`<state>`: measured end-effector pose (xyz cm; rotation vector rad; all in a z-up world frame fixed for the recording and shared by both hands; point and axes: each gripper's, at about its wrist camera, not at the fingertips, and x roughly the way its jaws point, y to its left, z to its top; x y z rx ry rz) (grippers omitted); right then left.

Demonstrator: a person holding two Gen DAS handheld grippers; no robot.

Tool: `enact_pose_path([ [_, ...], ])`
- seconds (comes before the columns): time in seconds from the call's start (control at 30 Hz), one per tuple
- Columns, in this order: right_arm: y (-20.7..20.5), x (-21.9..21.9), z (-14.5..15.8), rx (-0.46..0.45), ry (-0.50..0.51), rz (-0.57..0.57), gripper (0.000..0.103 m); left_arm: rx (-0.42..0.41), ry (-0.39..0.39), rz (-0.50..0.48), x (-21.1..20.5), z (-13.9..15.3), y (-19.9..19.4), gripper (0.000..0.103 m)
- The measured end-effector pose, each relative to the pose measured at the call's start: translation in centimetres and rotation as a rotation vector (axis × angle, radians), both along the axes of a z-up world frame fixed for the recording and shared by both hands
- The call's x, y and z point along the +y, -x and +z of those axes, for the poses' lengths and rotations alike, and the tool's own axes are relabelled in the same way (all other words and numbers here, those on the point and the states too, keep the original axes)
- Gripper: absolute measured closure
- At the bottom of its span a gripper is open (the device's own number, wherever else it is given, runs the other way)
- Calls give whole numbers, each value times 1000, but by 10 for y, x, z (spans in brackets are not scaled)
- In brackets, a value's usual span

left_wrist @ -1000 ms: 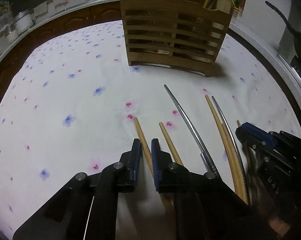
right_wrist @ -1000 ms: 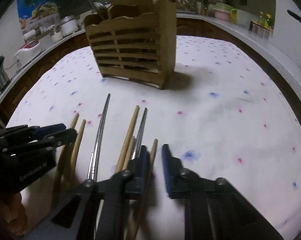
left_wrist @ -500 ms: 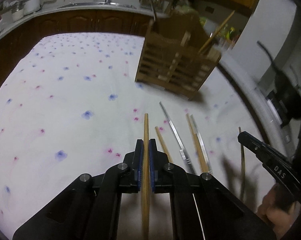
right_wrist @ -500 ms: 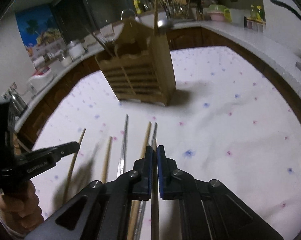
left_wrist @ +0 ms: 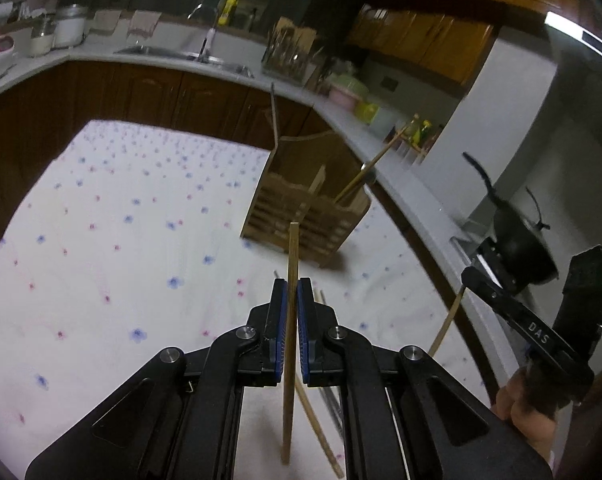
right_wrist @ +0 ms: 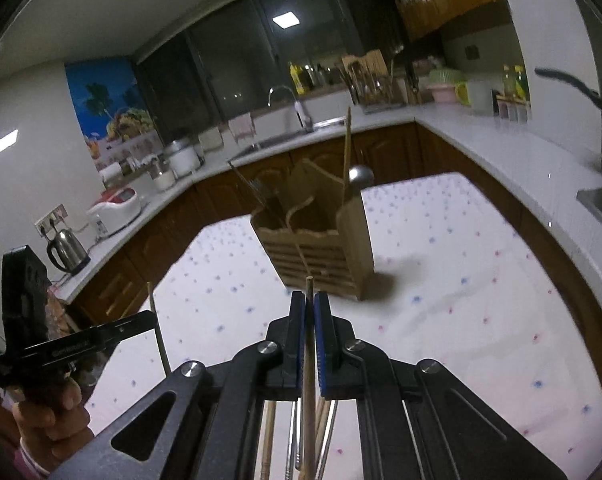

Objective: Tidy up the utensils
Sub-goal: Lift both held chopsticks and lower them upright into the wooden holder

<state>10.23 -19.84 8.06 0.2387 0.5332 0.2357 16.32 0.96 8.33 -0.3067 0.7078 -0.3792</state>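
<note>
The left hand-held gripper [left_wrist: 291,300] is clamped on a wooden chopstick [left_wrist: 291,264], raised on the near side of the wooden utensil holder [left_wrist: 305,216] that stands on the floral-clothed counter [left_wrist: 121,240]. The right hand-held gripper [right_wrist: 309,312] pinches another wooden chopstick [right_wrist: 309,344], also short of the holder. Loose chopsticks [left_wrist: 317,428] lie on the cloth, nearer than the holder.

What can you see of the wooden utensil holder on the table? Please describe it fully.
The wooden utensil holder is a light-brown box with slatted sides, a wavy top edge and inner dividers. It stands upright on the flowered tablecloth, apart from both tongs. A wooden chopstick, a round metal end and dark utensils rise from it.
</note>
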Motion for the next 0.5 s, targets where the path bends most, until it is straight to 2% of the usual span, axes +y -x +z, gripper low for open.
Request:
enact_pose_path([
  [0.5,4,-2,28,-81,-6,-5,98,-70,3,10,2,20,6,100],
])
